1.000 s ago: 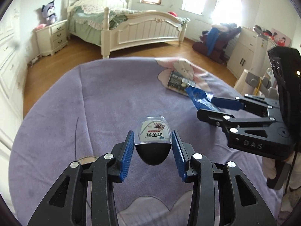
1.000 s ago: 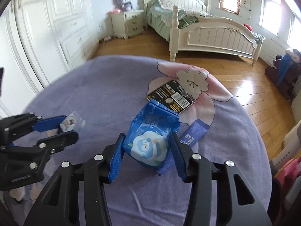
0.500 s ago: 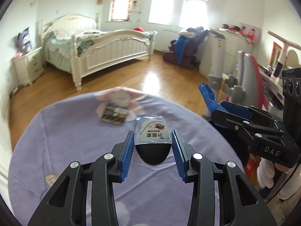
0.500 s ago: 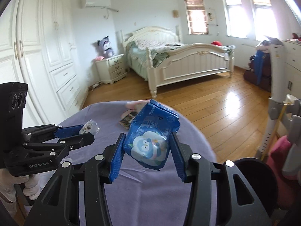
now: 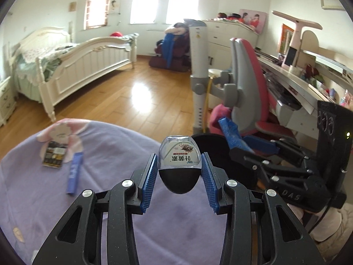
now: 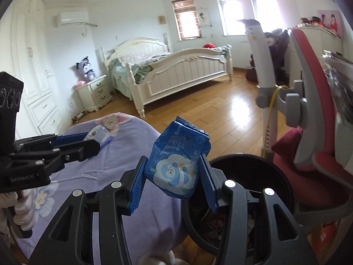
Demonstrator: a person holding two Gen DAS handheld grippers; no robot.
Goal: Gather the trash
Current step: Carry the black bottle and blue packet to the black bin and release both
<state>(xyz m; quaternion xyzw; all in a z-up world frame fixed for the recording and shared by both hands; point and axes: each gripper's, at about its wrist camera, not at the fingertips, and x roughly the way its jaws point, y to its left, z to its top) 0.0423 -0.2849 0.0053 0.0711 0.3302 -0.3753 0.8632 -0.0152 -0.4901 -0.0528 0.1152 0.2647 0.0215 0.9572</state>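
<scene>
- The left gripper [image 5: 179, 172] has its jaws pinched on a small clear blister pack [image 5: 179, 154] with a printed card inside and a dark rounded bottom; the blue ribbed pads press on both of its sides.
- That pack hangs in the air over the near edge of the purple cloth [image 5: 44, 198], just short of the black trash bin [image 5: 209, 145].
- The right gripper [image 6: 174, 176] has its jaws clamped on a crumpled blue wrapper [image 6: 176, 161] that bears a pale cartoon figure; the pads bite into its left and right edges.
- The wrapper is held aloft beside the edge of the purple cloth [image 6: 99, 172], at the left rim of the trash bin [image 6: 284, 190], which stands on the wooden floor [image 6: 209, 110].
- Scraps of rubbish lie inside the bin, seen in the right wrist view between the gripper's arms.
- In the left wrist view the right gripper [image 5: 247, 145] shows at the right, with the blue wrapper [image 5: 229, 132] sticking up from it above the bin.
- In the right wrist view the left gripper [image 6: 88, 141] shows at the left, with the blister pack [image 6: 98, 132] at its tips and a gloved hand [image 6: 22, 207] around its grip.
- Two pieces remain on the cloth: a dark printed card [image 5: 54, 154] lying on a pink flower patch, and a blue strip wrapper [image 5: 75, 174] just beside it, towards the left gripper.
- A pink and grey chair [image 5: 251, 92] stands behind the bin, and a white bed [image 5: 83, 64] stands across the floor.
</scene>
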